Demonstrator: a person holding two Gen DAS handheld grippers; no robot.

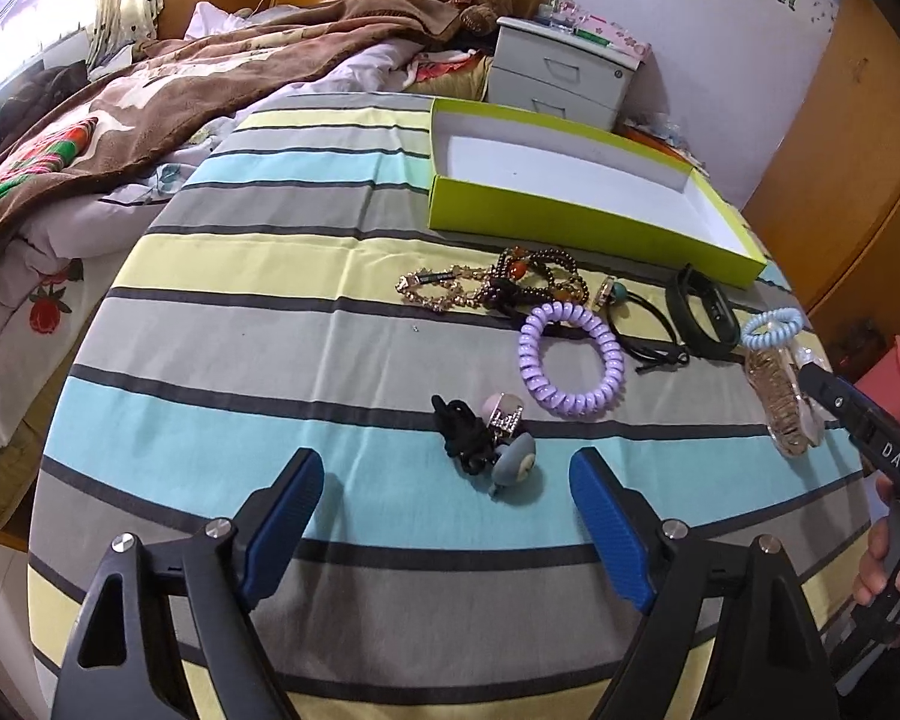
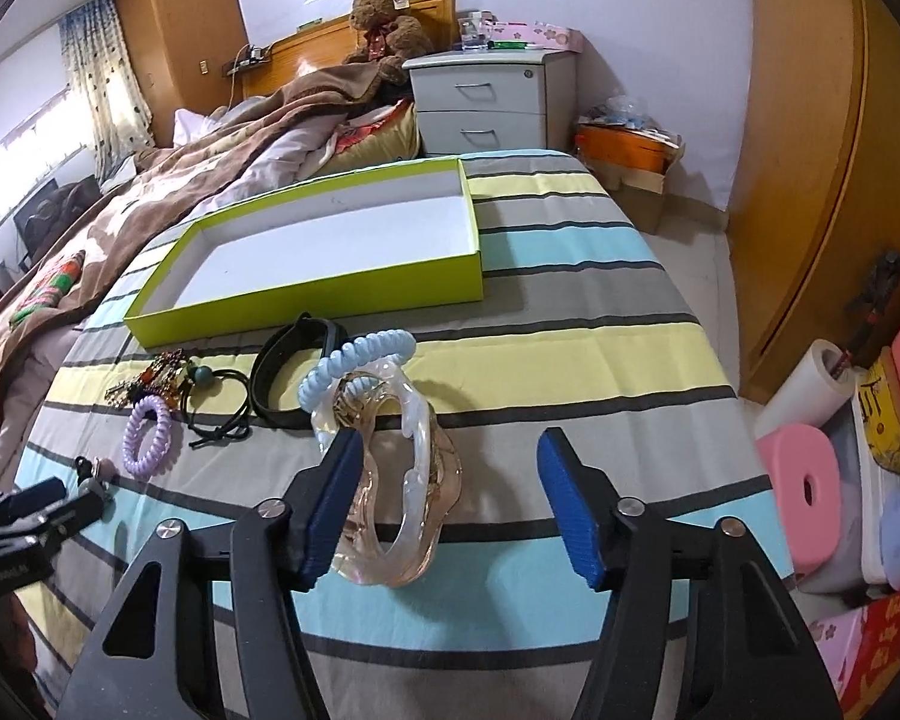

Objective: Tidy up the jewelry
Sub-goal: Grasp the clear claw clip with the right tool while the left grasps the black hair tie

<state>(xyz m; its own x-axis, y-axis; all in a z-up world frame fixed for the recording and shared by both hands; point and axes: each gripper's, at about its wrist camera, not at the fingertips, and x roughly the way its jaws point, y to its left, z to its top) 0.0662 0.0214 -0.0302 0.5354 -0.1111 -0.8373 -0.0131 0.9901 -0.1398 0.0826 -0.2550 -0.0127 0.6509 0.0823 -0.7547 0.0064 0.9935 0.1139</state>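
Crowding green box [image 2: 330,294]: tangled bracelets [image 1: 498,285].

A: Where does the left wrist view sit?
B: Low over the desk [image 1: 222,324], near, facing the box [image 1: 570,222] beyond its fingers [image 1: 282,516].
A: The right?
B: Likewise; both share the box [image 2: 306,306] and purple coil [image 2: 147,438].

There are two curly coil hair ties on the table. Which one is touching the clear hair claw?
The pale blue coil tie. It rests against the far end of the clear claw, while the purple coil tie lies apart, off to the left.
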